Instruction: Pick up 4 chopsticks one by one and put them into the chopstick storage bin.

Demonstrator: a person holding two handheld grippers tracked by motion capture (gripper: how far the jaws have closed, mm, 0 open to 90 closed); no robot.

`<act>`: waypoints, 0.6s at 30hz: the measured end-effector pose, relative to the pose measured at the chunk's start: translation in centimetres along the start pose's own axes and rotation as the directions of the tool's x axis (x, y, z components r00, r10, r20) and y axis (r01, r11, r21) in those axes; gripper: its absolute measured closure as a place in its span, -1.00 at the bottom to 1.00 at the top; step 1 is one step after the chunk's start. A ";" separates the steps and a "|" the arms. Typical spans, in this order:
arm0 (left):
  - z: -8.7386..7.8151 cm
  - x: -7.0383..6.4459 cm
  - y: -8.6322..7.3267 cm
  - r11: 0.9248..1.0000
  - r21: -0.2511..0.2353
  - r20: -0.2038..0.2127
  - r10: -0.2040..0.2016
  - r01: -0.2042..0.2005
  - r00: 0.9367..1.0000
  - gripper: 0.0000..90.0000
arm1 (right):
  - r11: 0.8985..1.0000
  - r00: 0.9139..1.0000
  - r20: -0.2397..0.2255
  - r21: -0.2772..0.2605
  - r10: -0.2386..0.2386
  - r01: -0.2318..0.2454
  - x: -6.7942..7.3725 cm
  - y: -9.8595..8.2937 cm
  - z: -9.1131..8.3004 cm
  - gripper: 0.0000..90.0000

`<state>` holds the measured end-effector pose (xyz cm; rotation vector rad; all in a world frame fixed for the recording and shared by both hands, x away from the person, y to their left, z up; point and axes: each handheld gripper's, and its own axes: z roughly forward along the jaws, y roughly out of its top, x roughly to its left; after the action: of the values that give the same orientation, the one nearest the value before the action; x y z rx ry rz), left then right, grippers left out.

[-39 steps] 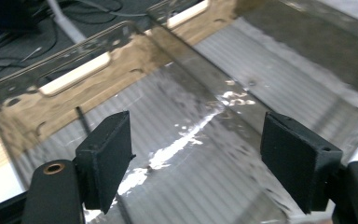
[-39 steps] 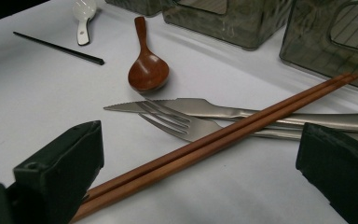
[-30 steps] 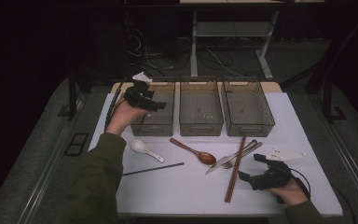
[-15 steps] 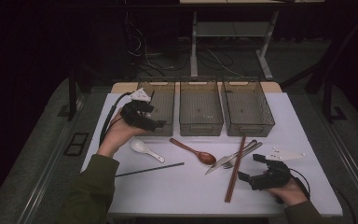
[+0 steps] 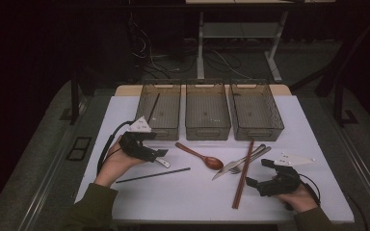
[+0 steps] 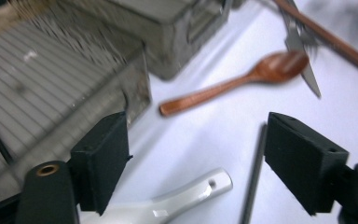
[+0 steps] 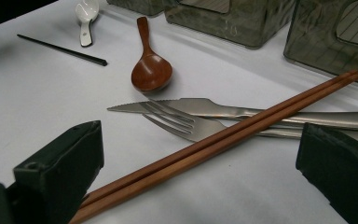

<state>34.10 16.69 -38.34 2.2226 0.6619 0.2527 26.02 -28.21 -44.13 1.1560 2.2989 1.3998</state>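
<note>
My left gripper (image 5: 160, 156) hovers open over a white spoon (image 5: 164, 162) at the table's left; in the left gripper view its jaws (image 6: 198, 158) straddle the spoon's handle (image 6: 186, 196). A black chopstick (image 5: 152, 175) lies just in front of the spoon. Near the front right, my right gripper (image 5: 257, 173) is open beside the lower end of a pair of brown chopsticks (image 5: 243, 173); these chopsticks (image 7: 223, 140) run between its jaws (image 7: 200, 172) in the right gripper view. A wooden spoon (image 5: 200, 156), a knife (image 5: 236, 162) and a fork (image 5: 253, 158) lie mid-table.
Three grey see-through bins stand in a row at the back: left (image 5: 160, 111), middle (image 5: 207, 111), right (image 5: 255, 111). A second black chopstick (image 5: 152, 107) lies in the left bin. The white table top (image 5: 313, 120) has bare room at the right and along the front.
My left gripper has come back from over the left bin toward the near side and now sits over the white spoon. The right gripper has barely moved.
</note>
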 end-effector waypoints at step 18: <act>0.0 -1.6 -5.0 1.000 0.008 0.108 -0.004 0.003 0.994 0.36 | 1.000 1.000 0.002 -0.001 0.013 -0.013 0.0 -0.1 -0.3 -0.98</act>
<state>30.85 18.62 -41.99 2.2251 0.6085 0.1277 25.83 -28.45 -44.02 1.1735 2.2925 1.4036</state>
